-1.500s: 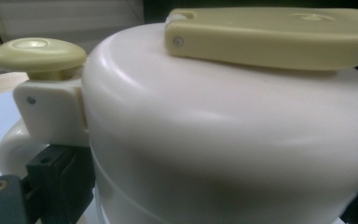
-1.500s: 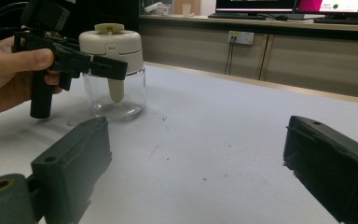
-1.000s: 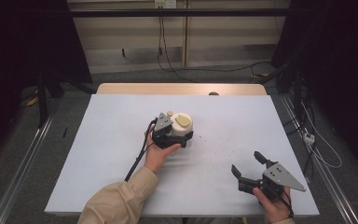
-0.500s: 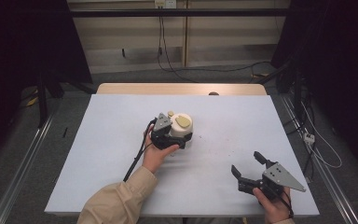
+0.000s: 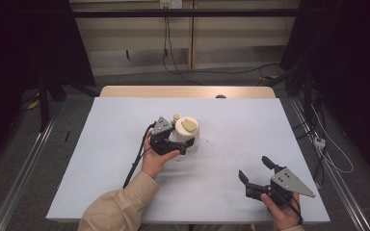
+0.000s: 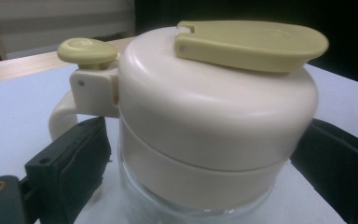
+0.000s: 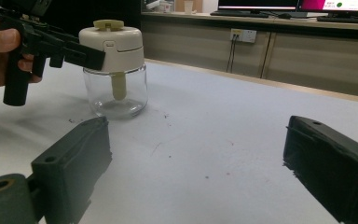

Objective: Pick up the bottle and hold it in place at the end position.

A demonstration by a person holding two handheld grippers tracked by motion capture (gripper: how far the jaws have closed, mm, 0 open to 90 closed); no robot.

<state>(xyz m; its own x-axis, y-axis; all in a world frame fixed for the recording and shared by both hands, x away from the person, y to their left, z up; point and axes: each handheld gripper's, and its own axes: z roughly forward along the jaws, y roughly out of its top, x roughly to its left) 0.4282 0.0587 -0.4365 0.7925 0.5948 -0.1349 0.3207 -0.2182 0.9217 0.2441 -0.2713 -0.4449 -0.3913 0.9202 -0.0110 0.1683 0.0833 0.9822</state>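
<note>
At the frame's centre the left gripper [image 5: 180, 144] clasps the glass jar's [image 7: 115, 88] cream plastic lid [image 6: 214, 102], likely the firmest hold. The smooth glass looks slippery and breakable. The right gripper [image 5: 256, 170] waits wide, lower right.

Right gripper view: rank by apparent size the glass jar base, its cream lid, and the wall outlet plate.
1. Glass jar base and cream lid: look about alike, so no ranking between them.
2. Wall outlet plate: clearly smallest, but it sits far behind the table, so distance shrinks it.
</note>
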